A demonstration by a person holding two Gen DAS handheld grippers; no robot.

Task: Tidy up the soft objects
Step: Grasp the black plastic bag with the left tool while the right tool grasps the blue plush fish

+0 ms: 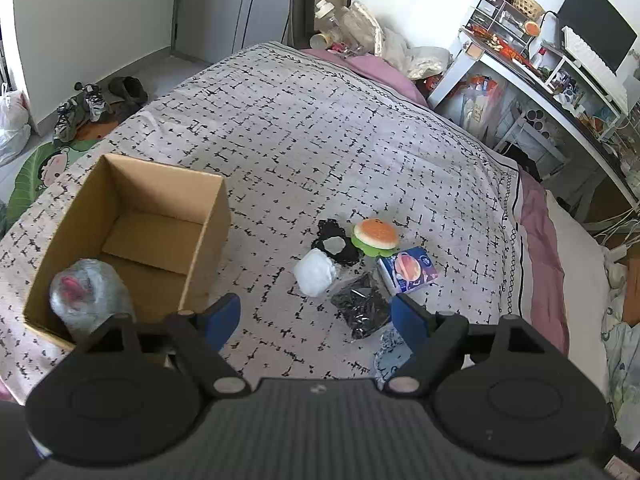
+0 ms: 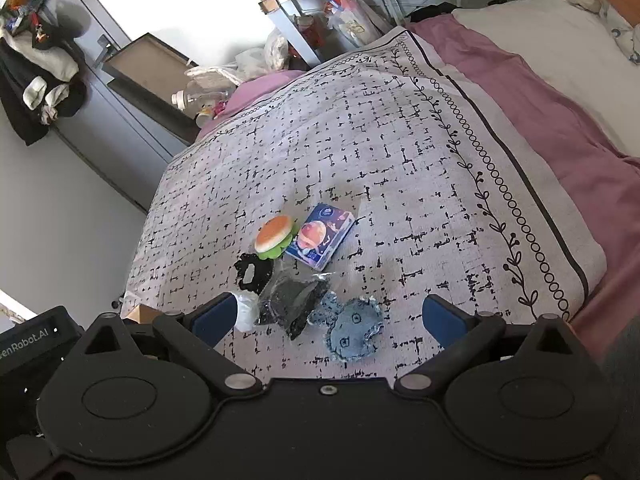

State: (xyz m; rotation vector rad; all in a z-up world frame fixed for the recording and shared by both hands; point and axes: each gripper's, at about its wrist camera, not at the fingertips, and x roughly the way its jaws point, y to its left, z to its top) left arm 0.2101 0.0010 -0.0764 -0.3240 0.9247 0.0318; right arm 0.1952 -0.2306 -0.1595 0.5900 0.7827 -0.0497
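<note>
On the bed, over a grey-white blanket [image 1: 320, 128] with a black dashed grid, a small heap of soft things lies in the middle and an open cardboard box [image 1: 132, 236] stands to its left in the left wrist view. Inside the box, at its near corner, sits 1 clear plastic bag with something pink in it [image 1: 86, 292].

The heap holds a toy burger [image 1: 375, 235] on a green frill, a blue tissue pack [image 1: 408, 269] just beside it, a black lacy piece [image 1: 334, 242], a white wrapped bundle [image 1: 316, 272] and a clear bag of dark fabric [image 1: 362, 306], all touching or nearly so. Nearest the right wrist camera lies a blue denim plush [image 2: 354, 326], touching the dark bag.

The left gripper [image 1: 316, 314] hangs above the blanket between box and heap, its 2 blue fingers [image 1: 222, 316] spread wide with nothing between them. The right gripper [image 2: 328, 320] hovers over the near edge of the heap, fingers [image 2: 442, 320] also wide apart and gripping nothing; the denim plush and the dark bag lie on the blanket in the gap between them.
</note>
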